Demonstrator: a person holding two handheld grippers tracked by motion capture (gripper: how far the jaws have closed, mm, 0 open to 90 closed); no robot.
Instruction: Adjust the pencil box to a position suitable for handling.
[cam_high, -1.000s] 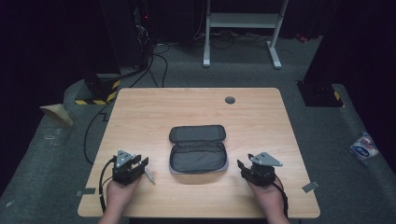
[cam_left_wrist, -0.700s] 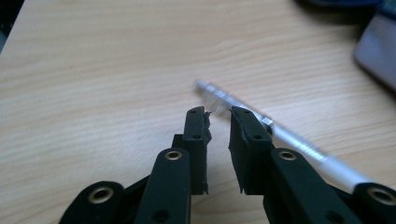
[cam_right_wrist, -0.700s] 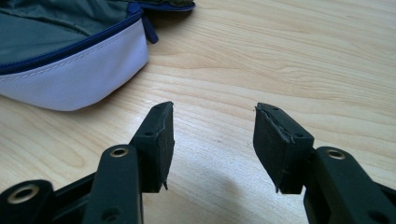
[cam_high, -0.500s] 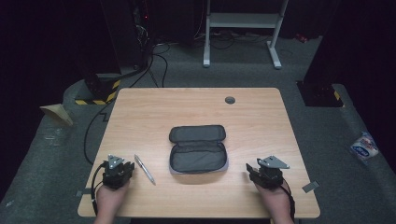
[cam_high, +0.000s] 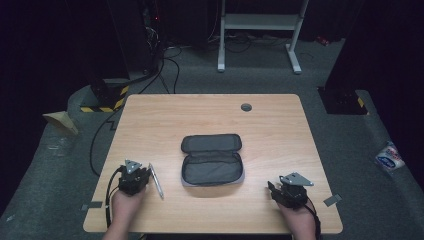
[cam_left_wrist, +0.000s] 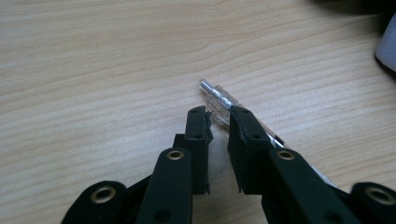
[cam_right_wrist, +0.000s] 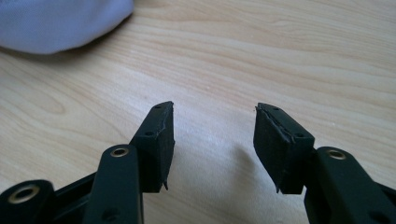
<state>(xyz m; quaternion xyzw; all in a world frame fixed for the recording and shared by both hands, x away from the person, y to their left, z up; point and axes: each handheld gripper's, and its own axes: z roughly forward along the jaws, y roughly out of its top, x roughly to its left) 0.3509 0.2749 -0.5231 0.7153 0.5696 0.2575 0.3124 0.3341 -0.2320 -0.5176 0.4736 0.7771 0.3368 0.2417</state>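
A dark zip pouch (cam_high: 212, 159) lies opened out at the middle of the wooden table (cam_high: 210, 112). A clear pen (cam_high: 156, 181) lies flat on the table to the left of the pouch. My left gripper (cam_high: 134, 176) rests just left of the pen. In the left gripper view the jaws stand a narrow gap apart (cam_left_wrist: 218, 112). The pen (cam_left_wrist: 219, 93) points ahead of them and runs back under the right-hand jaw, not clamped. My right gripper (cam_high: 289, 190) sits near the front right edge, jaws wide open (cam_right_wrist: 215, 109) over bare wood. The pouch's pale edge (cam_right_wrist: 60, 21) lies ahead to its left.
A round cable hole (cam_high: 246, 107) sits near the table's far edge. Beyond the table are a white stand (cam_high: 257, 22), cables and a yellow-black striped block (cam_high: 102, 100) on the dark floor. A white bag (cam_high: 389, 156) lies on the floor at the right.
My left gripper let go of the pen and drew back left, so the pen now lies on the table. My right gripper moved back and rightward toward the front edge.
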